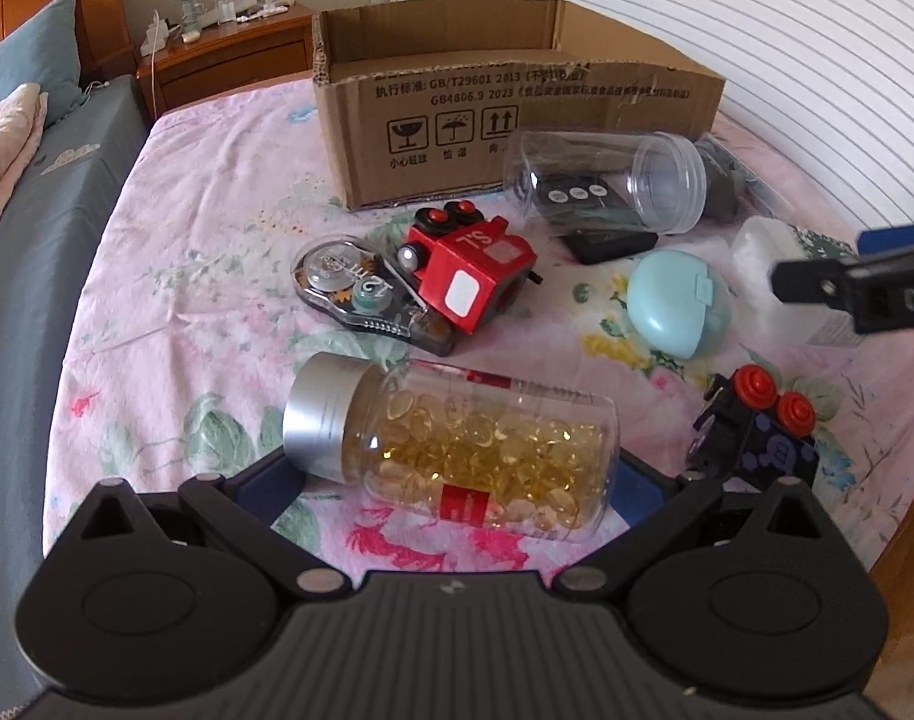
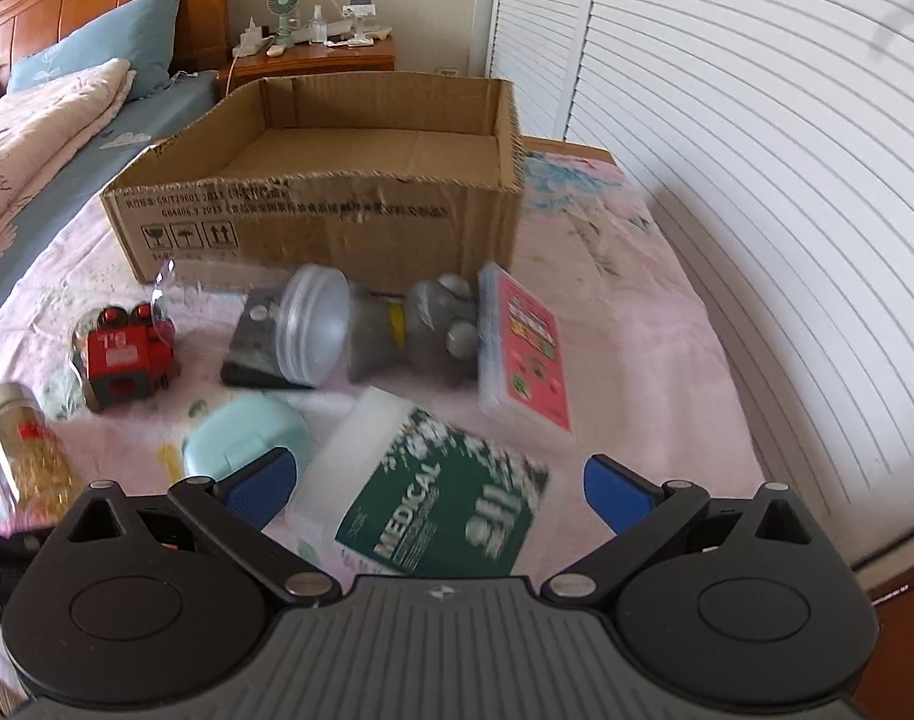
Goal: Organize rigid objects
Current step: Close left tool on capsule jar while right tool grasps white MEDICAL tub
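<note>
A clear bottle of yellow capsules with a silver cap lies on the floral sheet between the open fingers of my left gripper; contact cannot be told. It also shows in the right wrist view. A white tub with a green MEDICAL label lies between the open blue pads of my right gripper; the frame is blurred. The tub and the right gripper show at the right of the left wrist view. An open cardboard box stands behind, empty.
On the sheet lie a red toy train, a clear tape dispenser, a clear jar, a mint case, a black block toy, a grey figure, a pink card box. White louvred doors stand on the right.
</note>
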`<state>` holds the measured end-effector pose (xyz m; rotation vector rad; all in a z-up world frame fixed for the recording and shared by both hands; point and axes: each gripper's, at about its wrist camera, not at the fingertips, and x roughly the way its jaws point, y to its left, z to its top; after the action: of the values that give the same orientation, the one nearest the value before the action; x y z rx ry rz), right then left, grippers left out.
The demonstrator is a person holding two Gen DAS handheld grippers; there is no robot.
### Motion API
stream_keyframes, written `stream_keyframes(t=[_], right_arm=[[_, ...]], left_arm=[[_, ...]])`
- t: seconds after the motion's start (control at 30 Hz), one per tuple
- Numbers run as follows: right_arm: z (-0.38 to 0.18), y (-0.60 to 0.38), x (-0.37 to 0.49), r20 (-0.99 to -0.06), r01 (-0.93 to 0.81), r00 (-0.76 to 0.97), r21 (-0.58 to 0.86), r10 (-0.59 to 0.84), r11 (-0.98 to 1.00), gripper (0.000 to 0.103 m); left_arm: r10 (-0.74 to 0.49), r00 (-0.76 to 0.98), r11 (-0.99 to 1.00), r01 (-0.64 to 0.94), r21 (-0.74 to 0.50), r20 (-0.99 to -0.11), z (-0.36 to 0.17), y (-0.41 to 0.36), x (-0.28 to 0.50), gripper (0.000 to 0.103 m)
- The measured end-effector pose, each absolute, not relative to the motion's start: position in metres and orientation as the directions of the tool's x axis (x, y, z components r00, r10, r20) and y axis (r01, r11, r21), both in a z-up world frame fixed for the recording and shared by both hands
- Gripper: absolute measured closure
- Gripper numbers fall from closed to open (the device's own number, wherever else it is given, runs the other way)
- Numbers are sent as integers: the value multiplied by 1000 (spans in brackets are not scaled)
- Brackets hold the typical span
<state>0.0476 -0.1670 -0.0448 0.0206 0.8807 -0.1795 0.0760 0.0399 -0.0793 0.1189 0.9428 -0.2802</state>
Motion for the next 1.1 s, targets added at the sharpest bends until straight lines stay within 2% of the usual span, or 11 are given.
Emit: stream_keyframes(t=[0.43, 0.67, 0.8, 1.1], right_arm=[[-71, -187, 19, -822, 141, 556, -52, -122, 989, 0], [-74, -190, 20, -818, 101, 570, -27, -80, 994, 0], [-75, -192, 21, -808, 72, 586, -20, -58, 997, 0], [-71, -189, 30, -810, 67, 581, -48, -78, 997, 0]], left_arm=[[-222, 563, 940, 342, -21, -796, -81, 47, 74, 0], [-217, 562, 939, 342, -15, -798, -81, 45, 77, 1], [-197, 581, 933, 358, 30, -790, -78, 37, 78, 1], [-191, 586, 918, 390, 68, -788, -74, 33, 79, 3]])
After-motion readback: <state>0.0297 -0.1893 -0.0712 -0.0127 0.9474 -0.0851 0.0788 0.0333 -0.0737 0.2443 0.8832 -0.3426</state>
